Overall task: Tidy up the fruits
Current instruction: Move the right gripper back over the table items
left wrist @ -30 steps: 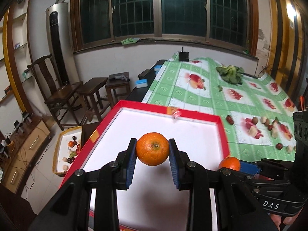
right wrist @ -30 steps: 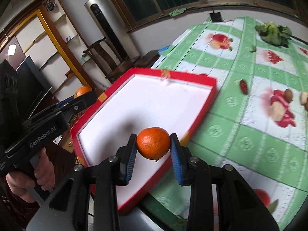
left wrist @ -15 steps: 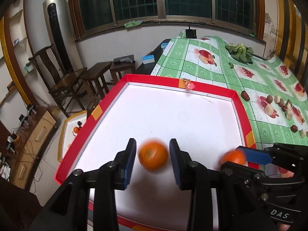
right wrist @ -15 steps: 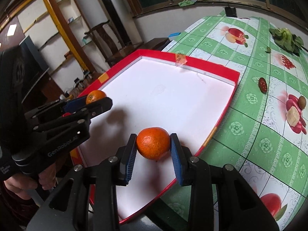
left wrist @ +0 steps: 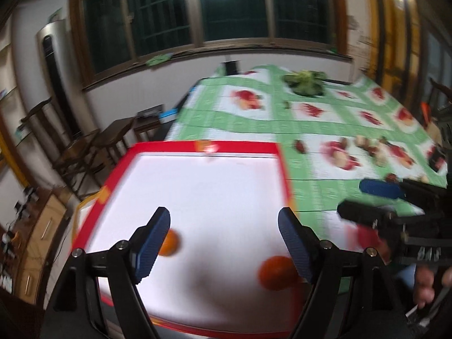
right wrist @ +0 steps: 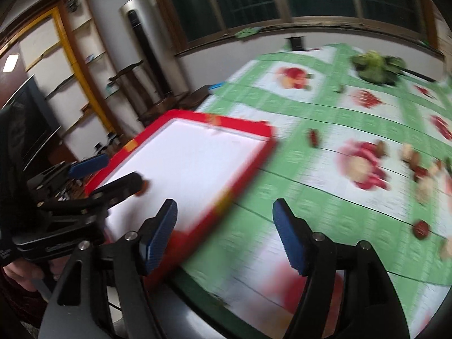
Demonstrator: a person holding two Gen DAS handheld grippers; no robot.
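Two round orange mandarins (left wrist: 169, 242) (left wrist: 276, 273) lay inside the red-rimmed white tray (left wrist: 203, 145), near its front edge. Left gripper (left wrist: 224, 243) and right gripper (right wrist: 224, 233) both gaped wide, empty. Likely light, firm-skinned, prone to rolling; best pinched across the middle.

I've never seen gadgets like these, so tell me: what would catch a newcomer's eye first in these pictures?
Most striking is the red-rimmed white tray at the near corner of the table, with two oranges lying in it: one orange near its left side, the other orange by its right edge. Both gadgets, the left gripper and right gripper, hold their blue fingers spread wide and empty. Beyond lies a green fruit-print tablecloth scattered with small fruits.
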